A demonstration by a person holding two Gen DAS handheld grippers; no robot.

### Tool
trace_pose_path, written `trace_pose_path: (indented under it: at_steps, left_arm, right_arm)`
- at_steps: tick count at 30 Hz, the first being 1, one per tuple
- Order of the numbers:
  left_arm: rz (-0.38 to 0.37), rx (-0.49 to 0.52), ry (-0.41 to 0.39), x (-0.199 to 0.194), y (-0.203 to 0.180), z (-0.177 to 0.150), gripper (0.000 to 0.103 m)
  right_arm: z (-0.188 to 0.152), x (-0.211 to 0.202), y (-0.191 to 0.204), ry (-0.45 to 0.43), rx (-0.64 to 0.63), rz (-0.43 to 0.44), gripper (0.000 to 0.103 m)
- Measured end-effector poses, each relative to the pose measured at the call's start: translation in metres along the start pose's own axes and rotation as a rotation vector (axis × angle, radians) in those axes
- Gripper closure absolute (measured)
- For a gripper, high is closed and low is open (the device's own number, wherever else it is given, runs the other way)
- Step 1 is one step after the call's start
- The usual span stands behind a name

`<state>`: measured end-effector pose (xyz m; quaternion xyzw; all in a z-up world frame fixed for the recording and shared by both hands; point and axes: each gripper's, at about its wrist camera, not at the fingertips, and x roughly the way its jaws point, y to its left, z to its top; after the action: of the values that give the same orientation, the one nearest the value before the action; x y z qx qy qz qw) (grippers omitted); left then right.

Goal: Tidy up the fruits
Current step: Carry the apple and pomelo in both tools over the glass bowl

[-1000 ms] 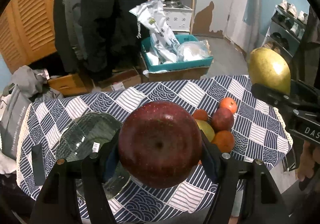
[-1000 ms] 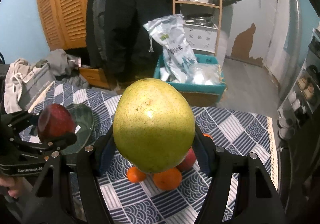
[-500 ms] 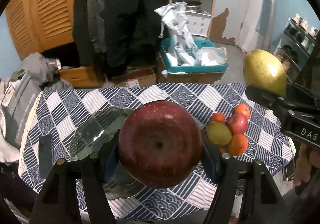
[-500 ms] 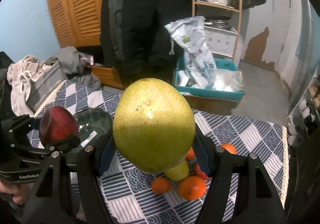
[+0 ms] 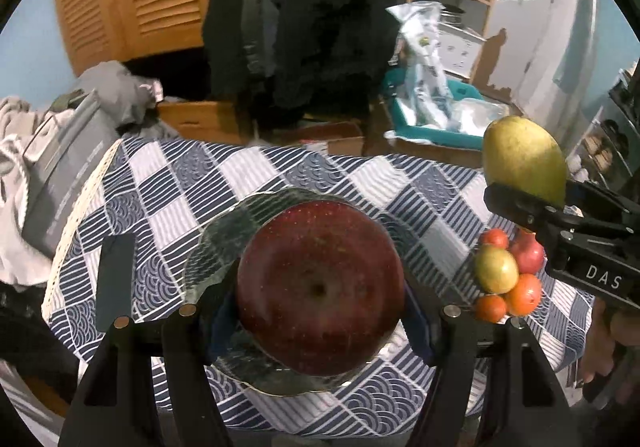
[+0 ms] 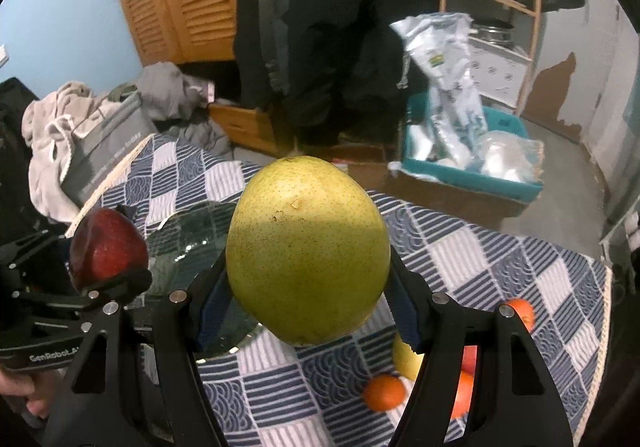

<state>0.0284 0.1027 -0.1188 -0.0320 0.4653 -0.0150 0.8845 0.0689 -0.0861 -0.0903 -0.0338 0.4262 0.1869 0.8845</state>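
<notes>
Dark-red speckled apple (image 5: 320, 295) sits clamped in the left tool (image 5: 316, 311); the right tool (image 6: 308, 287) grips a yellow-green pear (image 6: 308, 251).

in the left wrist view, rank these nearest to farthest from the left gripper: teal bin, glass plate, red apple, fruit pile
1. red apple, gripped between the pads
2. glass plate, just beyond the apple
3. fruit pile, on the table to the right
4. teal bin, on the floor behind the table

Tablecloth (image 5: 280, 175) under plate (image 5: 224, 239), fruits (image 5: 506, 279)

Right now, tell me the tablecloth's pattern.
Navy and white patchwork tablecloth: squares of stripes and wave scales, clearest in the left wrist view.
</notes>
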Motion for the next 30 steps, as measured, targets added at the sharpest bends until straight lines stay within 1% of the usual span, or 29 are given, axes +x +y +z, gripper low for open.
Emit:
trace_pose_path:
  at_steps: [5,11,17,23,28,30]
  left_arm:
    - [0.022,-0.044,0.024,0.014,0.025,-0.003,0.031]
    - [0.041,-0.088,0.066,0.032,0.045,-0.008,0.031]
    - [0.053,-0.132,0.133,0.058,0.063,-0.018,0.031]
    - [0.076,-0.142,0.19,0.079,0.071,-0.03,0.031]
    - [0.054,-0.185,0.253,0.093,0.078,-0.039,0.031]
    - [0.048,-0.187,0.267,0.096,0.078,-0.043,0.031]
  right_arm:
    - [0.005,0.028,0.021,0.041,-0.021,0.028,0.034]
    - [0.009,0.055,0.037,0.094,-0.028,0.054,0.034]
    - [0.006,0.082,0.052,0.152,-0.054,0.076,0.034]
    - [-0.003,0.111,0.062,0.222,-0.073,0.101,0.034]
    - [-0.012,0.129,0.065,0.274,-0.078,0.111,0.034]
    - [-0.014,0.132,0.065,0.288,-0.08,0.113,0.034]
